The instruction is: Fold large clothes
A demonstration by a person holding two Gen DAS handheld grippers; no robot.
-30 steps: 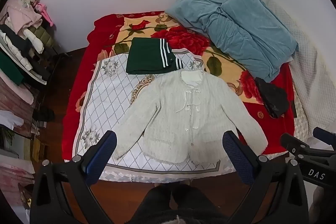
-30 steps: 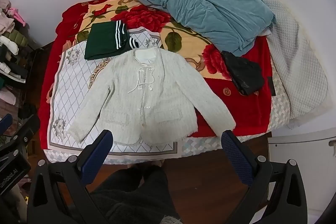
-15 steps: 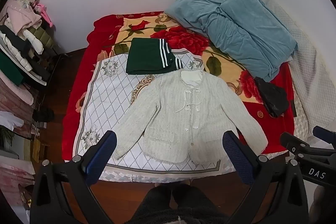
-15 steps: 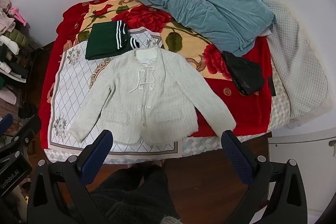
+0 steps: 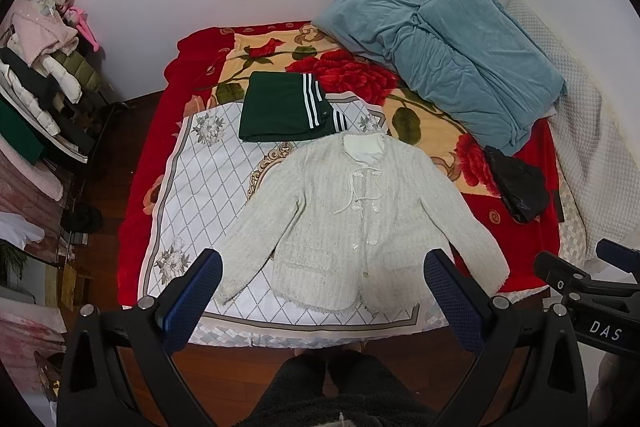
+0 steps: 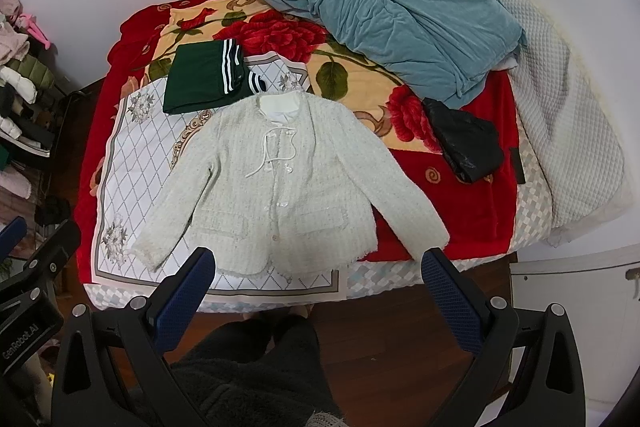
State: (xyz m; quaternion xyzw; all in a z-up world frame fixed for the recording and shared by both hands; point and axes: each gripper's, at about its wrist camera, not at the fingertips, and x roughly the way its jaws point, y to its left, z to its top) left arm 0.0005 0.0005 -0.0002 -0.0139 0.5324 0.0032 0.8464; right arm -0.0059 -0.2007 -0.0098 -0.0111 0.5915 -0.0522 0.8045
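Note:
A cream knitted jacket (image 5: 352, 223) lies flat and face up on the bed, sleeves spread, hem toward me; it also shows in the right wrist view (image 6: 280, 183). It rests on a white diamond-patterned sheet (image 5: 208, 179) over a red floral blanket (image 5: 192, 67). My left gripper (image 5: 322, 263) is open and empty, held above the jacket's hem at the near bed edge. My right gripper (image 6: 318, 261) is open and empty, also over the hem. The right gripper's body (image 5: 580, 287) shows at the left view's right edge.
A folded dark green garment with white stripes (image 5: 280, 107) lies beyond the jacket's collar. A teal blanket (image 5: 460, 51) is heaped at the back right, a black bag (image 5: 516, 183) beside it. A clothes rack (image 5: 36, 87) stands left. The person's legs (image 5: 336, 387) stand on wooden floor.

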